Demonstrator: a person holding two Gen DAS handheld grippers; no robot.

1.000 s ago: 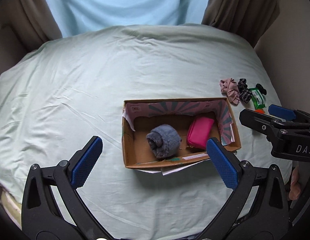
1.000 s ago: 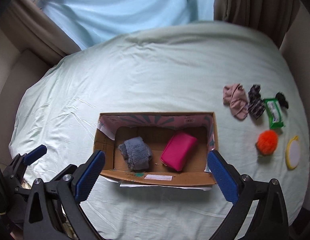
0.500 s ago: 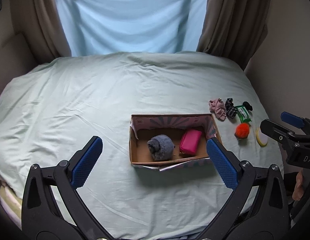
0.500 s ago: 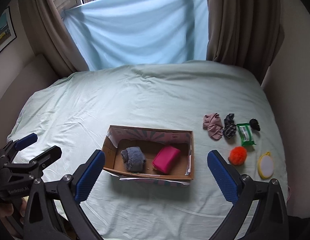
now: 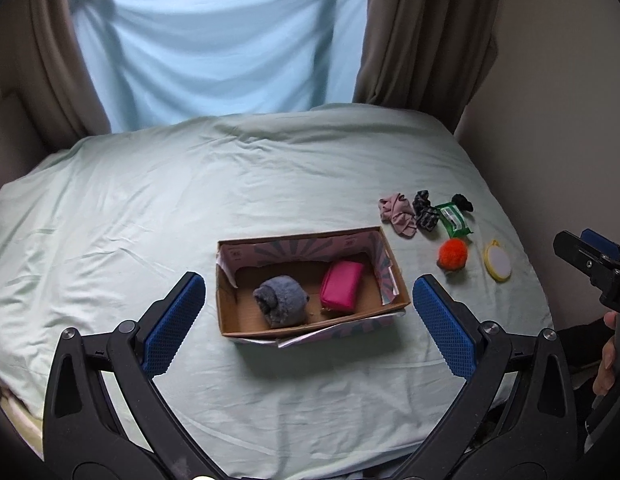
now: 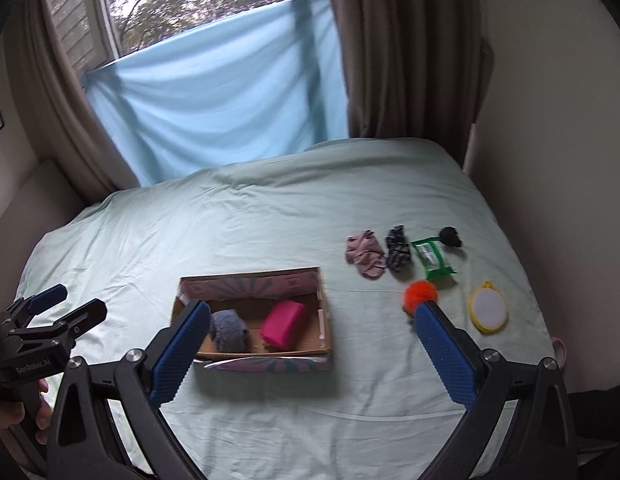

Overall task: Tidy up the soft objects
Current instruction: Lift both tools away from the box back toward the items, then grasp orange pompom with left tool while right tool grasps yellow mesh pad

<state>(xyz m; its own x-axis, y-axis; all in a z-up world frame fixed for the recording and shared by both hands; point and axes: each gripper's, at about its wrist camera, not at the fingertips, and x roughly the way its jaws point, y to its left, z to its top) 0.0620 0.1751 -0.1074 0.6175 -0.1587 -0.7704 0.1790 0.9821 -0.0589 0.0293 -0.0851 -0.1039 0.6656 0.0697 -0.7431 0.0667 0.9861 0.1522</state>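
Both wide-open, empty grippers, left gripper point(image 5: 309, 312) and right gripper point(image 6: 312, 344), hover short of the brown cardboard box point(image 5: 314, 330) holding a grey fluffy roll point(image 5: 281, 299), apparently between pickups; next, likely the orange pompom point(image 6: 420, 295) just beyond the right gripper's right finger.

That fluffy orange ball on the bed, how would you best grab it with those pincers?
Come straight down on the orange pompom with the right gripper, open, and pinch across its middle. It is round, so any side serves, and bare sheet surrounds it; closing gently seems wise, since fluff compresses.
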